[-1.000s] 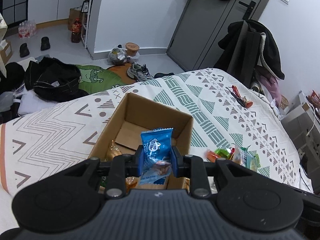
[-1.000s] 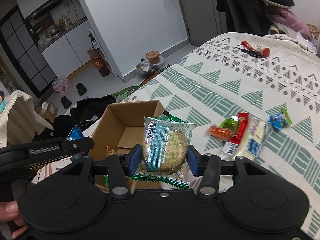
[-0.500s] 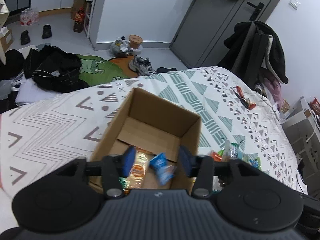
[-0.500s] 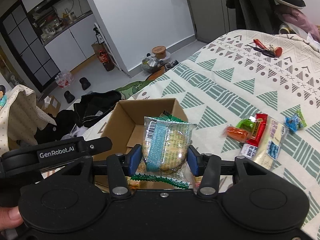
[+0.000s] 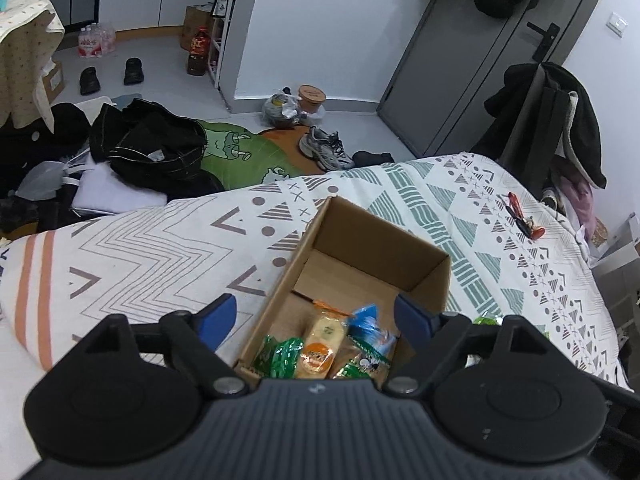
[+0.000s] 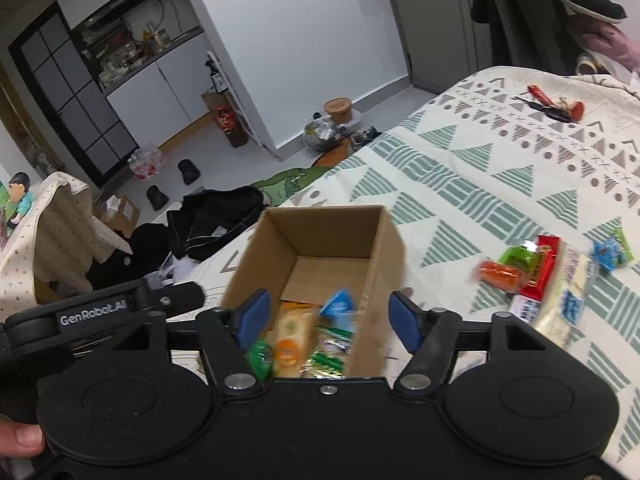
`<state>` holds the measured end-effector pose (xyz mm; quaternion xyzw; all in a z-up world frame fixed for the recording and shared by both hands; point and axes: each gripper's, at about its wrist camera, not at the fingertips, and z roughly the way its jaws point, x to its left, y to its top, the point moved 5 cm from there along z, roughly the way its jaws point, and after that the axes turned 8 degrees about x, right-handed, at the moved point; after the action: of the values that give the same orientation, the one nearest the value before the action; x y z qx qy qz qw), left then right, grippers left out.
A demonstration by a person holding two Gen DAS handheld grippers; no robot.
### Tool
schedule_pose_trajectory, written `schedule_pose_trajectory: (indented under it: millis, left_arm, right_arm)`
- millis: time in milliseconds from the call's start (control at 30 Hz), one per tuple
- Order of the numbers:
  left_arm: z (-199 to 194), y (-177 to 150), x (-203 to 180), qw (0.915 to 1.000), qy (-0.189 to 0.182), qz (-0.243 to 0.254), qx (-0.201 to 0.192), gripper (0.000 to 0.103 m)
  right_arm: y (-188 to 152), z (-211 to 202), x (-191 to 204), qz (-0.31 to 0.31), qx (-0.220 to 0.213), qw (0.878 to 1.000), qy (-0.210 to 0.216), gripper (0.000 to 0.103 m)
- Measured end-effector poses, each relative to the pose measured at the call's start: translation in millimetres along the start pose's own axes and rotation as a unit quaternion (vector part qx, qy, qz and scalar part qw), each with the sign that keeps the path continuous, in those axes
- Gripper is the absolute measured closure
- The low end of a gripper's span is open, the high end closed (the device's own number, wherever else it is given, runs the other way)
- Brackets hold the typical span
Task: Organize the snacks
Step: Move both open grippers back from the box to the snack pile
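Observation:
An open cardboard box sits on the patterned bedspread with several snack packets in its near end. Among them lie a blue packet and a yellow-orange cracker pack. My left gripper hovers over the box, its jaws opening, nothing between the pads. My right gripper is also above the box, jaws opening and empty; the green-edged biscuit pack lies blurred in the box below. More loose snacks lie on the bed to the right.
Keys and a red tag lie far back on the bed. Clothes and bags cover the floor left of the bed, with shoes near a grey door. The left gripper's body shows at left in the right wrist view.
The left gripper let go of the blue packet, which dropped into the box, and its jaws spread wide. The right gripper released the green-edged biscuit pack into the box and opened.

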<state>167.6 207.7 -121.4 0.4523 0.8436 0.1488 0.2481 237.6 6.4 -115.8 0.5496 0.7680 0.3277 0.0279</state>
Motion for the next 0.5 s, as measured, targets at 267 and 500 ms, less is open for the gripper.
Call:
schedule_pose_trajectory:
  millis: [267,500]
  left_arm:
    - [-2,-7,-13,0.9999,0.002,0.008,0.008,0.016]
    - [-5,-20,-44,0.9992,-0.008,0.04,0.003,0.001]
  right_arm:
    - [-8,-29,-44,0.003,-0.012,0.999,-0.037,0.011]
    - [-16,-52,-83,0.02,-0.02,0.999,-0.037,0.0]
